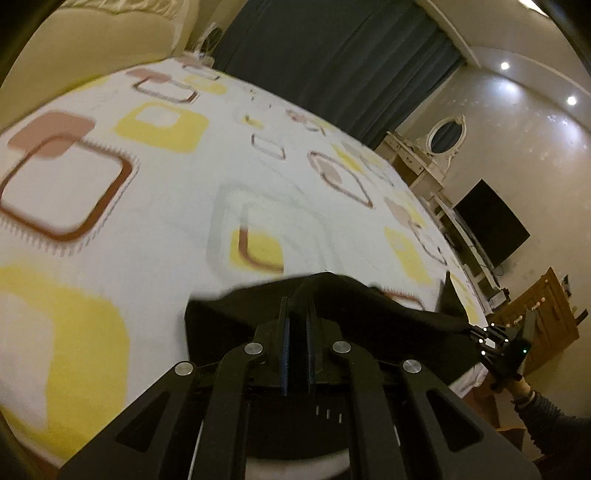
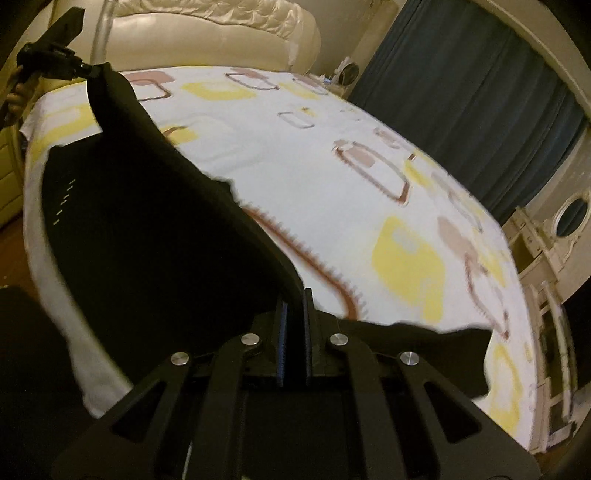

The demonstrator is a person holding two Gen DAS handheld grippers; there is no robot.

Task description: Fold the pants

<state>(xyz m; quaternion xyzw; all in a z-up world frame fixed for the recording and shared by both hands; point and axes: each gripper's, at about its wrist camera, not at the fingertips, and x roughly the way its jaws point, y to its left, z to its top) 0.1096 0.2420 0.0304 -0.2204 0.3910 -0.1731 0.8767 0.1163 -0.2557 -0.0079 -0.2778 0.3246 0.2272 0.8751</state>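
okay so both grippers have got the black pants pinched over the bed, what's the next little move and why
Probably carry the lifted edge forward across the bedspread and lower it. Both the left hand-held gripper and the right hand-held gripper are shut on the black pants, whose edge is stretched between them in the air while the rest lies on the bed.

Left wrist view: riding on the left gripper [image 1: 297, 306], tipped down and looking across the bed [image 1: 166, 177] toward dark curtains [image 1: 332, 55], close over the black pants [image 1: 351, 306] at the near edge.
Right wrist view: riding on the right gripper [image 2: 294, 299], tipped down, aimed toward the headboard [image 2: 207, 33], just above the same cloth.
Shared: patterned bedsheet, pants, curtains, oval mirror [image 1: 447, 134]; each gripper visible in the other's view, right one at the right edge, left one at the top left corner.
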